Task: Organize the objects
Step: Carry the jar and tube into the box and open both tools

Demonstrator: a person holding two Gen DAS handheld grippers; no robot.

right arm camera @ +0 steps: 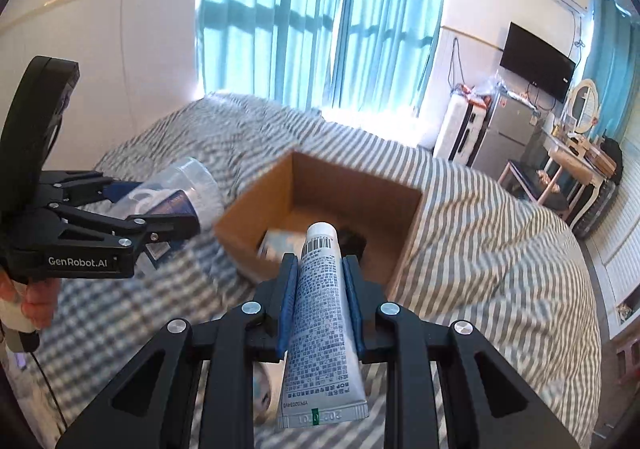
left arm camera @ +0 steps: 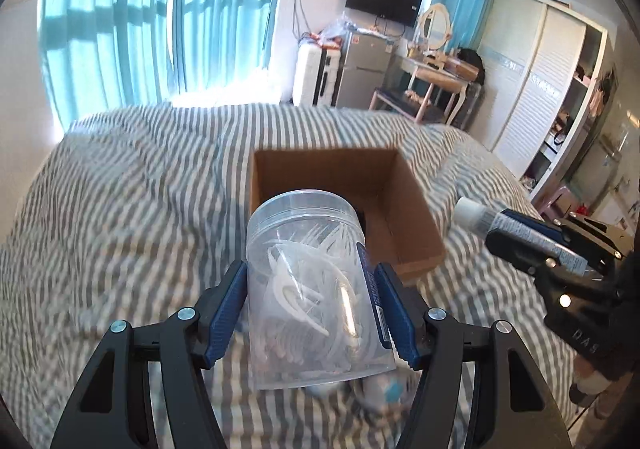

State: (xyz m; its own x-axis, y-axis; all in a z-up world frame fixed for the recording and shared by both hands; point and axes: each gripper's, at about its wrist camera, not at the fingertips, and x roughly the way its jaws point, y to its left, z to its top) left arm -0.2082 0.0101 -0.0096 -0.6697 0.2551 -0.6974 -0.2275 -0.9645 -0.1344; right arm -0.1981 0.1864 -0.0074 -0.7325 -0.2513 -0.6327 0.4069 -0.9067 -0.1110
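Left claw [left arm camera: 310, 313] is clamped on a clear plastic jar [left arm camera: 308, 289], its ribbed blue pads [left arm camera: 228, 313] pressing the smooth round wall from both sides. The jar is tilted away from the camera, lid end forward, and through the see-through wall shows a tangle of thin white curved plastic pieces; a dark label strip runs down its right side. It hangs above the bed [left arm camera: 120, 189], at the near edge of the box [left arm camera: 404, 205]. Over on the right, the right claw [right arm camera: 320, 301] is squeezed tight on a tube [right arm camera: 320, 313], a soft flattened one, pale grey with dense small print and a barcode, a white screw cap at the front and a crimped flat tail toward the camera. The tube points over the near rim of the box, held in the air. The box is plain brown cardboard, square, open at the top, sitting on the bed's rumpled grey-and-white striped cover; inside it lie a pale object and something dark, both too blurred to name. Under the left claw, on the bedcover, sits a small blurred thing with a blue patch. Behind the bed hang sheer teal curtains [right arm camera: 320, 9] in long vertical folds.
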